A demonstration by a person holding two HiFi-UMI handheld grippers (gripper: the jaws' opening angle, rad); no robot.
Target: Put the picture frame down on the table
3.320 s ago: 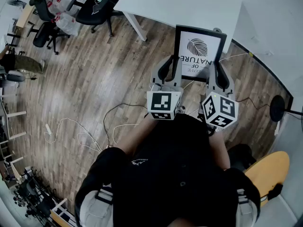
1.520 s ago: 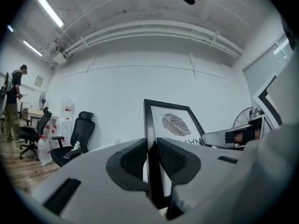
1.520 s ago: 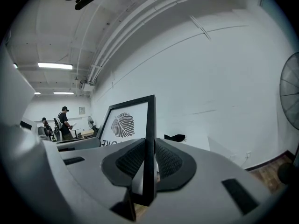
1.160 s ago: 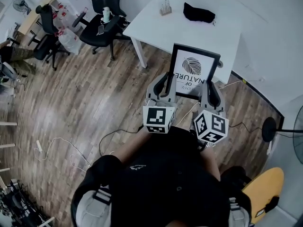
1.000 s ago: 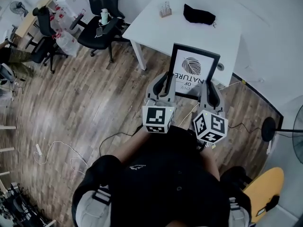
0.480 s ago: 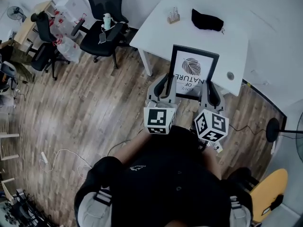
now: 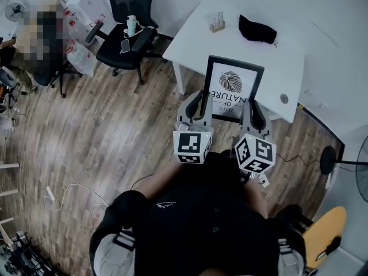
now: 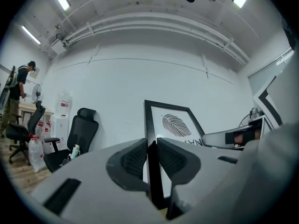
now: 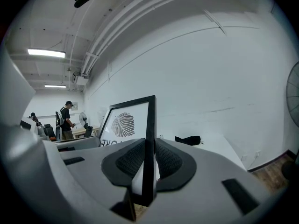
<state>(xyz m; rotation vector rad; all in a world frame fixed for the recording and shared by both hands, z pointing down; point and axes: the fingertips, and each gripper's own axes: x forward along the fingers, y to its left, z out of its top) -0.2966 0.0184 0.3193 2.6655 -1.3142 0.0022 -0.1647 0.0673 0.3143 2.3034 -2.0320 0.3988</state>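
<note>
A black picture frame (image 7: 232,88) with a leaf print hangs in the air, held upright between both grippers over the near edge of the white table (image 7: 287,56). My left gripper (image 7: 197,105) is shut on its left side rail (image 8: 150,162). On the other side, my right gripper (image 7: 255,112) is shut on the right rail (image 9: 148,157). The print (image 8: 176,125) faces me, with its lettering upside down in the head view.
On the table lie a black cloth (image 7: 257,29) and a small rack (image 7: 217,23) at the far side, and a round disc (image 7: 284,98) near the right edge. Black office chairs (image 7: 127,25) stand left of the table. Cables (image 7: 86,188) run over the wooden floor.
The person has walked up to the table with the frame in both grippers. The frame now overlaps the table's near edge; before it was over the floor.
</note>
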